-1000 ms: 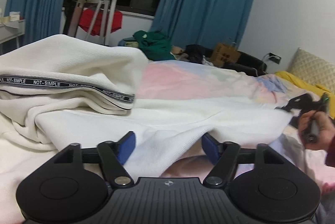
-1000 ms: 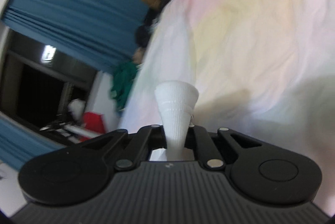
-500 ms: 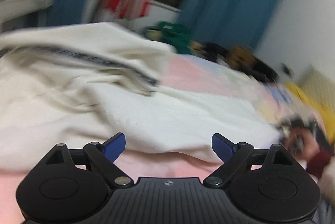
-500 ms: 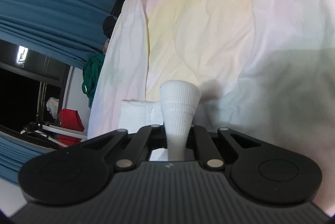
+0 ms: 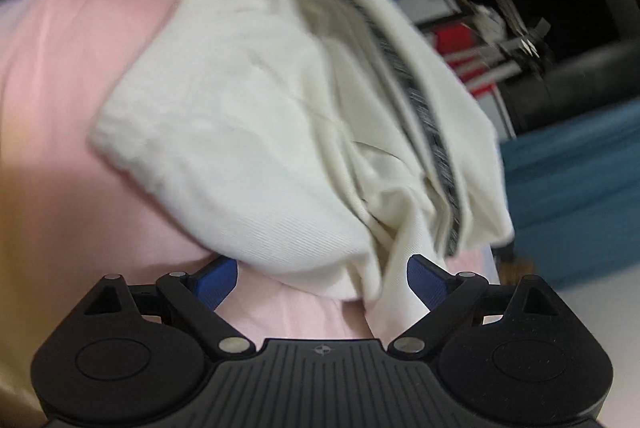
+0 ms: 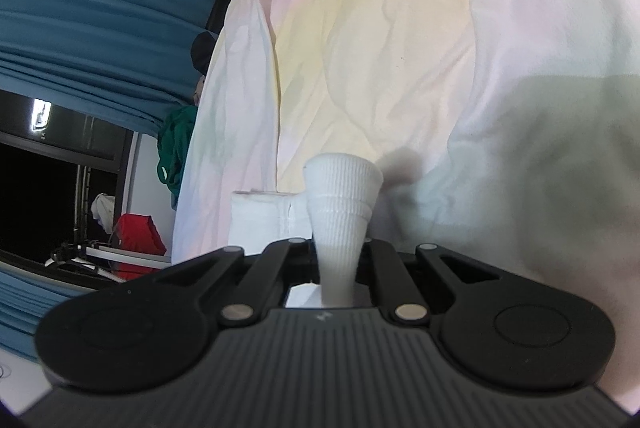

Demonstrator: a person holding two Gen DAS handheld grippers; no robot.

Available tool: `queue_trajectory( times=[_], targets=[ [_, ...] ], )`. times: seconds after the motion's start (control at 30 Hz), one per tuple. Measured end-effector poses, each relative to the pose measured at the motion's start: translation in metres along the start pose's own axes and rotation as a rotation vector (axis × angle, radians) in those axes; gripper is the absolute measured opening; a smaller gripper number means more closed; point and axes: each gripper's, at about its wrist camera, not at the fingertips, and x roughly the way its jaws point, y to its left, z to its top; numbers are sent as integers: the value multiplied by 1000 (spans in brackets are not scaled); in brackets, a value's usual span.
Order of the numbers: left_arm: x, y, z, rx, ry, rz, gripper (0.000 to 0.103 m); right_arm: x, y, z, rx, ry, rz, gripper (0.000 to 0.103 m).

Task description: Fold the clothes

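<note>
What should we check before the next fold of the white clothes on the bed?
1. Right hand-held gripper shut on the ribbed cuff: ok.
2. Left hand-held gripper open, jaws just widened, pads not pressing cloth: ok.
3. White garment lying flat: not ok, it is bunched and creased.
4. Black stripe lined up with an edge: cannot tell, blurred.
5. Bedsheet bare ahead of the cuff: ok.
</note>
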Motion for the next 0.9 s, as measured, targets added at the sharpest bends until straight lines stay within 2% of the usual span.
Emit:
queue_trajectory(
  times=[0.17,0.23,0.27,0.3,0.37,0.4,0.47,0.6,0.77,0.9],
  targets=[
    [13,25,16,-227,-68,-24,90,-3,8,0,-3,-9,13,6],
    [13,26,19,-255,-110,-28,76,-3,11,0,-23,-13,5,6],
    [13,25,21,-256,-125,-10,60,-2,11,0,-25,-13,3,6],
    [12,25,23,-257,-129,9,38,-1,11,0,-28,-14,1,6],
    [7,30,31,-301,-125,22,19,0,10,1,-29,-16,-1,6],
    [3,32,35,-327,-114,11,17,0,9,1,-24,-20,3,6],
    [-6,31,47,-313,-102,-1,15,-3,9,1,-14,-30,10,6],
    [-45,11,74,-201,-156,-2,13,-14,12,1,-25,-72,4,6],
    [-99,-1,108,-105,-201,38,13,-44,11,3,-28,-185,-18,6],
    [-124,19,130,-114,-135,53,13,-76,13,4,-78,-291,-80,6]
  ],
)
